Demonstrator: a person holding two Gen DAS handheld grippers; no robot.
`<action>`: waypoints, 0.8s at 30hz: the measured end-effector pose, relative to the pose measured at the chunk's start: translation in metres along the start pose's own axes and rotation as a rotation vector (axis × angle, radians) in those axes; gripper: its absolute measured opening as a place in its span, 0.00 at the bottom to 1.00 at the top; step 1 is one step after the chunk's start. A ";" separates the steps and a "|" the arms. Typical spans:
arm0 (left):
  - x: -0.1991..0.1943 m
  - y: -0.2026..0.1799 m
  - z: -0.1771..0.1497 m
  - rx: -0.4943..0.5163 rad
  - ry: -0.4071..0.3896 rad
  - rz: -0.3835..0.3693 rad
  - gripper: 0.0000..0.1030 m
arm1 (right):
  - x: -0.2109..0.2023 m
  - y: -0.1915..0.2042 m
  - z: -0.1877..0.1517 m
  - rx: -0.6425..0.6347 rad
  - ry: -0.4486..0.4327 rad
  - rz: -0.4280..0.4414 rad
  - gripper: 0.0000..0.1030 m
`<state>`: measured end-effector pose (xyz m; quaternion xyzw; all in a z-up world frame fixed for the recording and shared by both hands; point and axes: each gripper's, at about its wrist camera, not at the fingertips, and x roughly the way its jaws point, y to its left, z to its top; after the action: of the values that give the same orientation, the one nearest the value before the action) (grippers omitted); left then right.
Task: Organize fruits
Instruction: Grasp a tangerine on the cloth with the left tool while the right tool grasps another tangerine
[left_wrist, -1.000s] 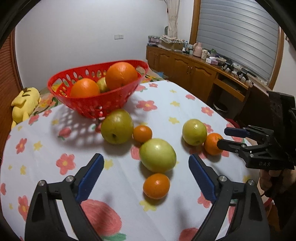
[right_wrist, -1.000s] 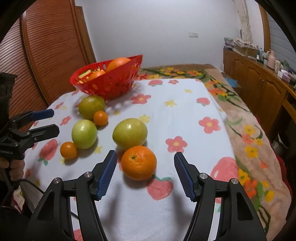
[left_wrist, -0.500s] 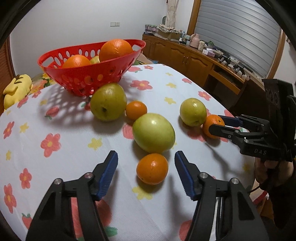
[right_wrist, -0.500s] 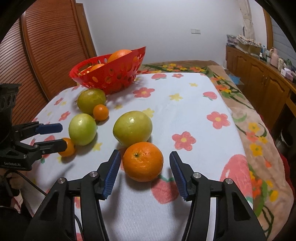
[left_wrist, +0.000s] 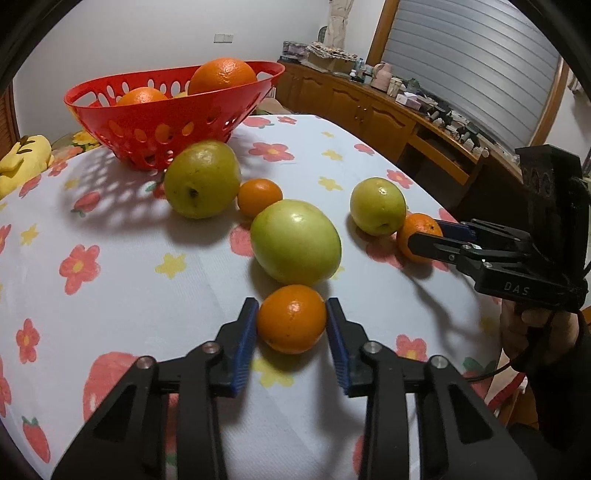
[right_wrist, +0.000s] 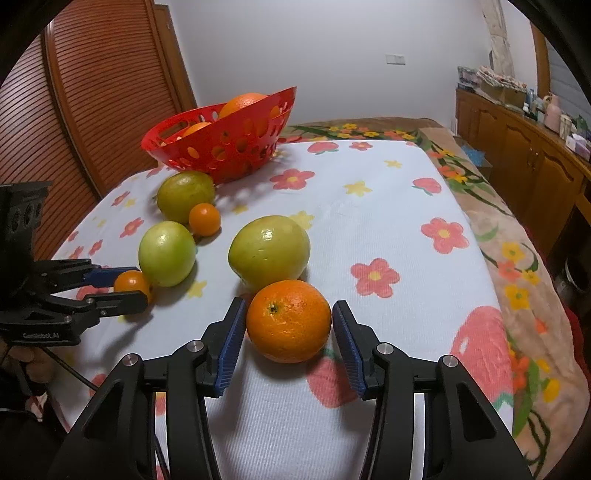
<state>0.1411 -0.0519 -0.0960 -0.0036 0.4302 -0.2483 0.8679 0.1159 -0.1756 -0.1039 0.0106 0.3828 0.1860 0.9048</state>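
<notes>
Left tongs (left_wrist: 291, 325) now clamped on small orange (left_wrist: 291, 319), wide before; right tongs (right_wrist: 289, 325) narrowed, flanking big orange (right_wrist: 289, 320); floral-clothed bench (right_wrist: 388, 206), wooden cabinets (left_wrist: 369, 114) behind

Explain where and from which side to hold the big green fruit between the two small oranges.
Come from above and set the fingers on the two free flanks of the big green fruit. The far small orange and the near small orange block its other sides.

left wrist: low, close | right wrist: low, close | shared: basket (left_wrist: 147, 110)
</notes>
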 end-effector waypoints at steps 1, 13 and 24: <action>-0.001 0.000 0.000 -0.001 -0.003 0.007 0.33 | 0.000 0.000 0.000 0.000 0.000 0.000 0.47; -0.021 0.010 0.004 -0.030 -0.059 0.032 0.33 | -0.002 0.003 -0.001 -0.008 -0.001 0.001 0.44; -0.038 0.018 0.013 -0.044 -0.119 0.060 0.33 | -0.012 0.013 0.006 -0.052 -0.023 0.014 0.44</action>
<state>0.1397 -0.0223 -0.0631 -0.0246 0.3830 -0.2120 0.8988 0.1080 -0.1674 -0.0893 -0.0083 0.3673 0.2020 0.9079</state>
